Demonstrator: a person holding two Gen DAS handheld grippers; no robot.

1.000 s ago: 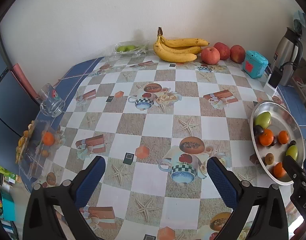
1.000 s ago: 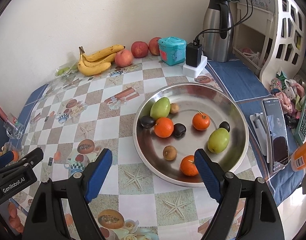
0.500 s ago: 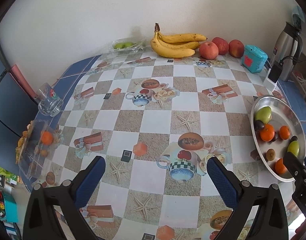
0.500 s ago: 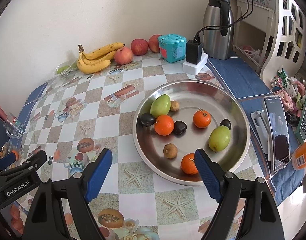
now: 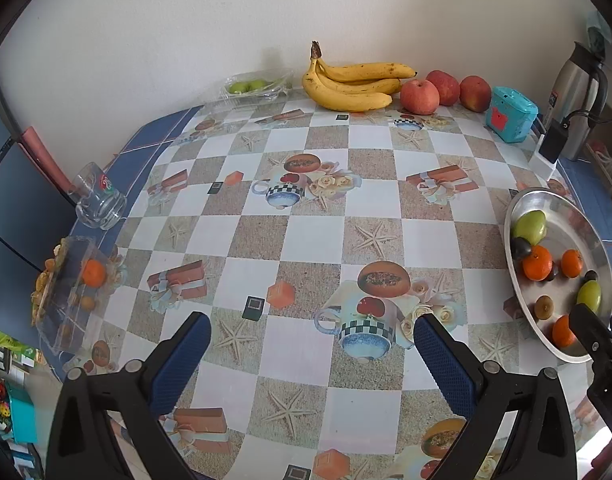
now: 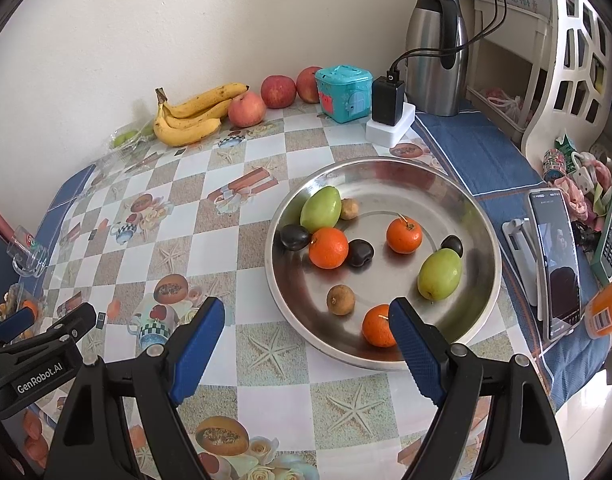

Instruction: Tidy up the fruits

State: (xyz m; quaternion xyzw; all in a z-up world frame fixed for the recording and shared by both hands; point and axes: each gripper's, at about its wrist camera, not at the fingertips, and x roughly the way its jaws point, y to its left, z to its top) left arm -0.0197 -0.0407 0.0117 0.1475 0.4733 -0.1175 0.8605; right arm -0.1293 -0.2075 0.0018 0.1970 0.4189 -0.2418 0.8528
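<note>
With both the left gripper (image 5: 312,354) and right gripper (image 6: 306,342) wide open and empty, we should lower the right one squarely over the nearest orange (image 6: 377,326) in the tray (image 6: 486,216).

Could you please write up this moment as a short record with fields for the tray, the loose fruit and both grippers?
tray: metal tray holding three oranges, two green fruits, three dark fruits, two small brown fruits
by the wall: bananas, three apples
table's left edge: clear box with an orange inside
left gripper: open, empty, above the tablecloth
right gripper: open, empty, at the tray's near rim
</note>
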